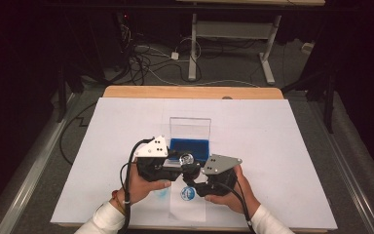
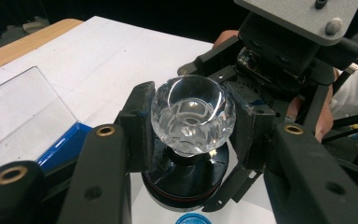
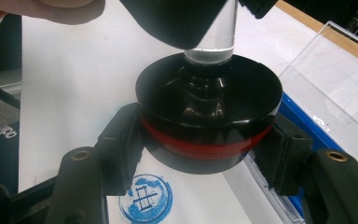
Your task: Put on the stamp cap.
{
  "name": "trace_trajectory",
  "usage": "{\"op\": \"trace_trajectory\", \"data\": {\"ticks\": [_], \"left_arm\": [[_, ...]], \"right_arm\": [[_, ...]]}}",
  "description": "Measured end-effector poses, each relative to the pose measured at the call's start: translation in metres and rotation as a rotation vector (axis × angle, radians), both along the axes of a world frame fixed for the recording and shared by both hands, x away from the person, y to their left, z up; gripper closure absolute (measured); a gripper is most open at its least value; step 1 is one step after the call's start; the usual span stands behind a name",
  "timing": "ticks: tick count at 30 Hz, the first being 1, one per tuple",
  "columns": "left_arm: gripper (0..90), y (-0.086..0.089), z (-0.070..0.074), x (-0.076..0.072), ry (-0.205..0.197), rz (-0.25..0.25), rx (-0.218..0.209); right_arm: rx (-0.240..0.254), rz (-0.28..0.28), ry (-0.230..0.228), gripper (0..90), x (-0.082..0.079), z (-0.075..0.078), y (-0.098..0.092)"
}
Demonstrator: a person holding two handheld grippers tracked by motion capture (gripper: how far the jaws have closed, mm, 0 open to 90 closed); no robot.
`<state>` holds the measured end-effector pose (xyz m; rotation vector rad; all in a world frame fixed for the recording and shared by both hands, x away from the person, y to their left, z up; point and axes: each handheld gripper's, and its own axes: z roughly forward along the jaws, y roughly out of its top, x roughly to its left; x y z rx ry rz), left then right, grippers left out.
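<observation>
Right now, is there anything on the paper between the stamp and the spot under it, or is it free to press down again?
Nothing visible blocks it. The stamp hangs above the paper strip, the left gripper shut on its clear knob, the right gripper on its black base. Just beside it lies one blue print.

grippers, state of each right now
left gripper: shut on the stamp's clear knob.
right gripper: shut on the stamp's black base.

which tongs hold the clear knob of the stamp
The left tongs clamp the clear knob; the right tongs grip the black base instead.
</observation>
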<state>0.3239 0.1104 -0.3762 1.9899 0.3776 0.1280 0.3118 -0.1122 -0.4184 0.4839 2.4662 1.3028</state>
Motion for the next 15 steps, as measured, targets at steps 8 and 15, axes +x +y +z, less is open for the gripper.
{"op": "trace_trajectory", "data": {"ticks": [8,15], "left_arm": [[54.5,-0.0007,-0.0008,-0.0003,0.001,-0.009,0.021],[54.5,0.0009,-0.0070,0.0033,0.038,-0.015,-0.025]], "right_arm": [[-0.004,0.002,0.002,38.8,0.0000,-0.0002,-0.0002],[-0.014,0.004,-0.003,38.8,-0.0013,-0.0018,0.0002]]}}
